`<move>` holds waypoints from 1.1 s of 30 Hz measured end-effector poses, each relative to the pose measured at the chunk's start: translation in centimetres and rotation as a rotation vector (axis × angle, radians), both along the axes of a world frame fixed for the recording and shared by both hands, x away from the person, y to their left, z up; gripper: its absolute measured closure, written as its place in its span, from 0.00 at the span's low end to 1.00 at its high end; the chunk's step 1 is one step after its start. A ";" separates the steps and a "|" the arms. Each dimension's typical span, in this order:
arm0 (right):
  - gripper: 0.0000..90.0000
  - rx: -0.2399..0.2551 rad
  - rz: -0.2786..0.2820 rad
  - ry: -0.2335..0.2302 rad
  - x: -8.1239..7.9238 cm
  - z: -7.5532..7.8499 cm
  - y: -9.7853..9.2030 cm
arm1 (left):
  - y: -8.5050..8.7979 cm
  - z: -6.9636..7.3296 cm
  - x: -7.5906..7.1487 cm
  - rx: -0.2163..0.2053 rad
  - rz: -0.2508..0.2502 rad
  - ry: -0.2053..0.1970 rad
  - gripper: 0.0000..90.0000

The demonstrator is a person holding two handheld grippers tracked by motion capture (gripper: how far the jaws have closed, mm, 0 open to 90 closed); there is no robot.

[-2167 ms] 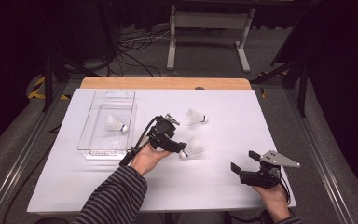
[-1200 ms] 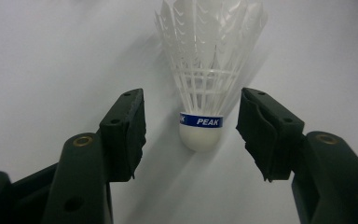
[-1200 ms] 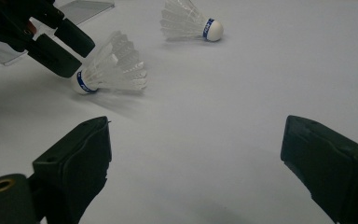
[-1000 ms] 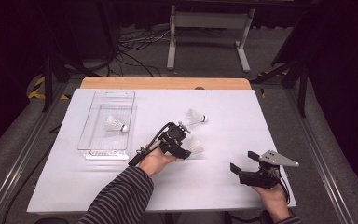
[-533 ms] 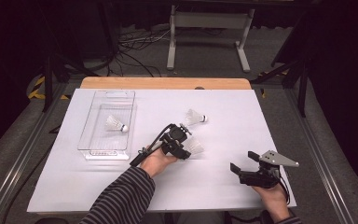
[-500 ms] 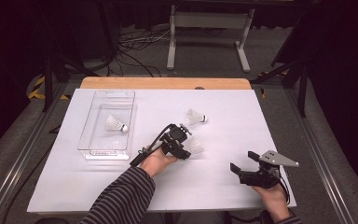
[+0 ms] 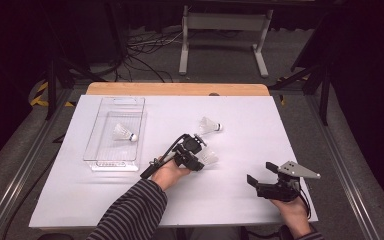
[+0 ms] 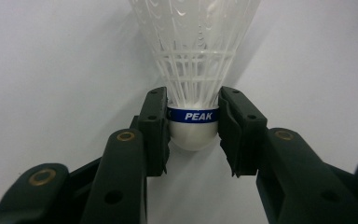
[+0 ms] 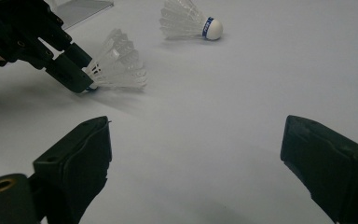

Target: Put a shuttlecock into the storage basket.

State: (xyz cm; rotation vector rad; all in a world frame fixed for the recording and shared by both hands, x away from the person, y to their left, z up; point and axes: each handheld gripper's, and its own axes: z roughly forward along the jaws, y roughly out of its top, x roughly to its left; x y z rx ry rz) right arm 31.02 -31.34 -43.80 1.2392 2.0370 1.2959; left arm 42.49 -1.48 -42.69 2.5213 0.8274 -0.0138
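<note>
Near the middle of the surface [image 7: 260, 210], the left claw [image 8: 193, 128] has just been closing and now pinches the cork of a shuttlecock [image 8: 193, 70]. The right claw [image 9: 196, 163] gapes wide near the front right corner.

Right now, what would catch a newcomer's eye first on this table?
Probably the left gripper, its jaws just closing around the cork base of a white shuttlecock mid-table, at its blue band. Another shuttlecock lies loose just beyond, and a third lies inside the clear tray at left. The right gripper waits open, near right.
</note>
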 end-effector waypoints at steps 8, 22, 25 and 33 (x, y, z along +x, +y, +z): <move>0.10 0.000 0.000 0.000 0.0 0.0 0.0 | 0.0 0.0 0.0 0.002 -0.006 -0.001 0.72; 0.10 0.004 0.001 -0.002 0.0 0.0 0.0 | 0.6 0.9 -0.3 0.005 -0.018 0.000 0.73; 0.10 0.005 0.001 -0.002 0.0 0.0 -0.1 | 0.8 1.1 -0.4 0.010 -0.027 0.001 0.73; 0.10 0.009 -0.004 -0.004 0.1 0.0 -0.1 | 1.2 1.7 -0.6 0.003 -0.031 0.001 0.73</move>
